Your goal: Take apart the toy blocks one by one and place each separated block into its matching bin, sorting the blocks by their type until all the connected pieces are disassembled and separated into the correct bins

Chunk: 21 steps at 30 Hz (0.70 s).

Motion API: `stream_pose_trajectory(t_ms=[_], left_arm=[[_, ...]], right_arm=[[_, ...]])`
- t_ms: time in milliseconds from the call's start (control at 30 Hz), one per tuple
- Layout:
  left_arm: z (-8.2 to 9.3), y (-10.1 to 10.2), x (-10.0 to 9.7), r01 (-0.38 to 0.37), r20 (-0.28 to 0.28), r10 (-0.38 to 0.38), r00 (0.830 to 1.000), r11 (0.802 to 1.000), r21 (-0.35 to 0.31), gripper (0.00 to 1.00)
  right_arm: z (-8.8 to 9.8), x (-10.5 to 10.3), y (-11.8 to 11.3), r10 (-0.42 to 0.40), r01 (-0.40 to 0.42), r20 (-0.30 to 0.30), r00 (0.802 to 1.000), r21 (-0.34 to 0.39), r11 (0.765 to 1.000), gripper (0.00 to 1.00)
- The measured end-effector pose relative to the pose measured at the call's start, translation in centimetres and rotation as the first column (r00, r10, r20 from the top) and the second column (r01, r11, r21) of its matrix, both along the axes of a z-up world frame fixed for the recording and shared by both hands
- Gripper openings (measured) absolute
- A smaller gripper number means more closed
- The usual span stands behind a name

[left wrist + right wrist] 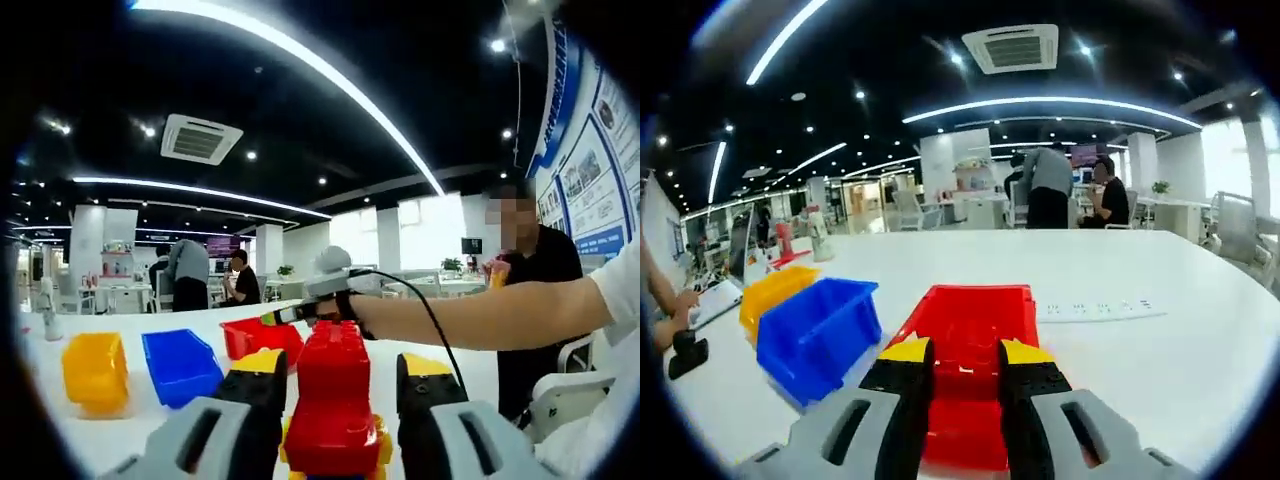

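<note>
Right gripper (965, 375), jaws pinching a red plastic toy block (965, 430), sits right over the red plastic bin (975, 315), so drop's straight down imo. Left gripper (340, 385) clamps the red-and-yellow block stack (335, 405).

Nothing could be read in either view. The wall posters (600, 150) with blue borders at the right of the left gripper view carried blocks of print and small pictures — all too small and blurred to make out. A lit screen (222, 245) far back in the room showed colour but no legible words. The bins, the toy blocks and the grippers bore no readable label, brand or number.
</note>
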<state>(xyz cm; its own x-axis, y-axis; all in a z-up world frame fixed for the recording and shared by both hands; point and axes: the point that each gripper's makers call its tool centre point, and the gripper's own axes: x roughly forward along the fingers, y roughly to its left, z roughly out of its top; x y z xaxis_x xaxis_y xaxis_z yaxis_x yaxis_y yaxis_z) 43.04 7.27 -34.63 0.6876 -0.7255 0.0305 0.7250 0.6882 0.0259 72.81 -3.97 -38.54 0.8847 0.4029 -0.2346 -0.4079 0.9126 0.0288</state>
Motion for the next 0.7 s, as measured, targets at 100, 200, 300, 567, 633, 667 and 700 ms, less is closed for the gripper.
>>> stream_pose_trajectory(t_ms=[100,200,300,567,633,667,700], left_arm=[[-0.3,0.3,-0.1,0.0,-0.004,0.0,1.0,1.0,-0.005,0.44],[-0.5,0.4,-0.1,0.001,-0.001,-0.001,1.0,1.0,-0.004,0.44],[-1.0,0.3,0.0,-0.001,-0.012,0.001,1.0,1.0,0.006,0.44],[-1.6,-0.1,0.3,-0.002,-0.02,0.002,1.0,1.0,0.007,0.43],[-1.7,0.0,0.4,-0.005,-0.024,0.005,1.0,1.0,0.003,0.42],[-1.7,0.0,0.5,-0.006,-0.024,0.006,1.0,1.0,0.003,0.42],[-1.8,0.1,0.6,-0.006,-0.026,0.006,1.0,1.0,0.005,0.41]], right_arm=[[0.7,0.1,-0.3,0.014,-0.004,0.093,0.996,-0.108,0.994,0.43],[2.0,-1.0,-0.3,0.039,-0.028,0.126,0.991,-0.087,0.996,0.6],[3.7,-2.0,-1.0,0.042,-0.037,0.142,0.989,-0.041,0.998,0.59],[6.6,-7.4,-0.9,0.141,-0.15,0.146,0.979,0.05,0.987,0.55],[6.6,-9.6,-0.5,0.181,-0.188,0.143,0.973,0.033,0.982,0.54],[6.3,-10.8,-0.3,0.211,-0.213,0.127,0.969,0.006,0.977,0.53],[6.3,-11.9,-0.1,0.228,-0.23,0.128,0.965,-0.002,0.973,0.52]])
